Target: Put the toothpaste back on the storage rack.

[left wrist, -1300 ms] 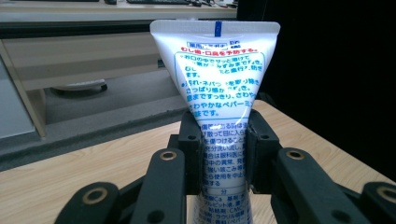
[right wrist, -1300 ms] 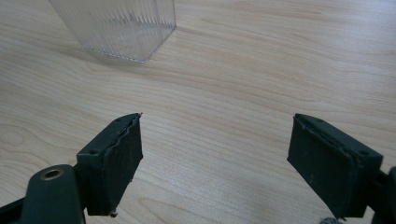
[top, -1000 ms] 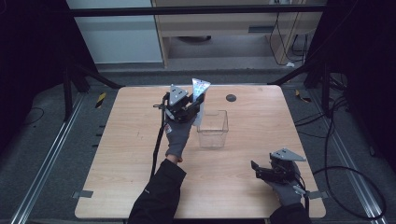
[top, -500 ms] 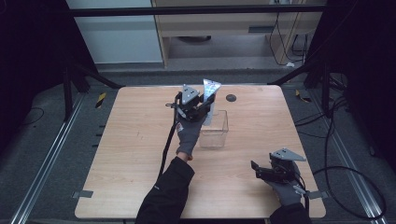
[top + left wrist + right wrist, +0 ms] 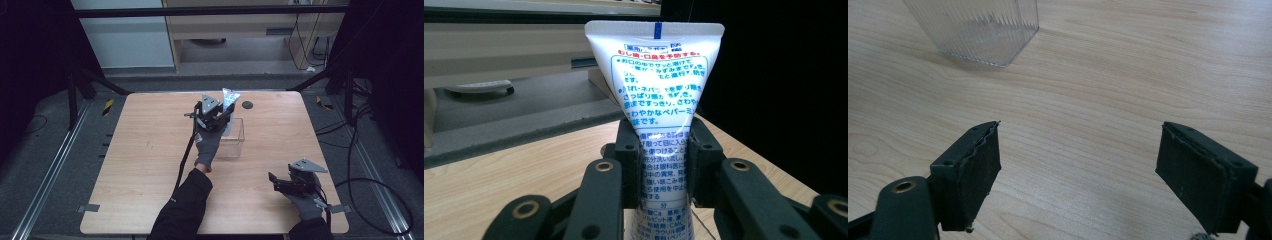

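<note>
The white tube (image 5: 655, 100), printed with blue and red text, is clamped between the jaws of the left gripper (image 5: 663, 167), which are closed firmly on its narrower lower body; the flat crimped end points up and away from the gripper. In the high view the tube (image 5: 229, 98) is held above the desk (image 5: 150, 150), over the far rim of the clear ribbed container (image 5: 234, 140) that stands just beneath and ahead of the left gripper (image 5: 212, 116). Judged from this, pickup is complete and transport is nearly complete; lowering the tube into the container and releasing it appear to remain. The right gripper (image 5: 1098, 180) rests low over bare desk with its jaws wide apart and nothing between them; the container (image 5: 979, 27) lies ahead of it, well apart.
</note>
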The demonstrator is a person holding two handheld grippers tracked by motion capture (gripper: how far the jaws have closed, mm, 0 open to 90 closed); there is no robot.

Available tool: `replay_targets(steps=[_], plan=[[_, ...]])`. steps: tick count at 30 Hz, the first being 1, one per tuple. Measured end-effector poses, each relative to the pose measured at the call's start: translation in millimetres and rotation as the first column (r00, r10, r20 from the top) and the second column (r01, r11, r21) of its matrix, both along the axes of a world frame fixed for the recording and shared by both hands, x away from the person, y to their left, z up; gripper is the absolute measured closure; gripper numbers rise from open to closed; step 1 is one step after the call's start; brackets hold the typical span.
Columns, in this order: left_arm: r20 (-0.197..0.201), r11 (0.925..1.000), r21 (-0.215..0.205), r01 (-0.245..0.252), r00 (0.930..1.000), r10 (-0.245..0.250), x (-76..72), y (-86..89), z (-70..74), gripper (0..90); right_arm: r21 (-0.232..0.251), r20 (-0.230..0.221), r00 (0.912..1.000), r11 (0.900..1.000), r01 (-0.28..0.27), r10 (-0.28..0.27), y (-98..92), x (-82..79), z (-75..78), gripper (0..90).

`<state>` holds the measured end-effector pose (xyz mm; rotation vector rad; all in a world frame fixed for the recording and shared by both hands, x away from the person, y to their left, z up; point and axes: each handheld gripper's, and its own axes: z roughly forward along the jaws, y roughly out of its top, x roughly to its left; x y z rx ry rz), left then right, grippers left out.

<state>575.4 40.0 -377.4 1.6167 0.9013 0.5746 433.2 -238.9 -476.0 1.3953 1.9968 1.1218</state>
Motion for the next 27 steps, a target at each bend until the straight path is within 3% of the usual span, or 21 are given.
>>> replay_targets(steps=[6,16,27], plan=[[-0.015,1.0,0.003,-0.001,0.9999,0.001,2.5,-4.6,-9.6,71.3,0.0,-0.003,1.0,1.0,0.001,-0.001,0.1,-0.1,0.0,17.6],[-0.038,0.9983,0.058,0.013,0.9992,-0.011,4.5,-14.3,-30.3,71.2,0.0,-0.003,1.0,1.0,-0.003,0.003,0.5,0.1,-0.3,17.6],[-0.059,0.9948,0.098,0.031,0.998,-0.025,2.5,-20.1,-42.1,70.9,-0.005,-0.002,1.0,1.0,-0.004,0.004,0.4,0.5,-1.0,17.5]])
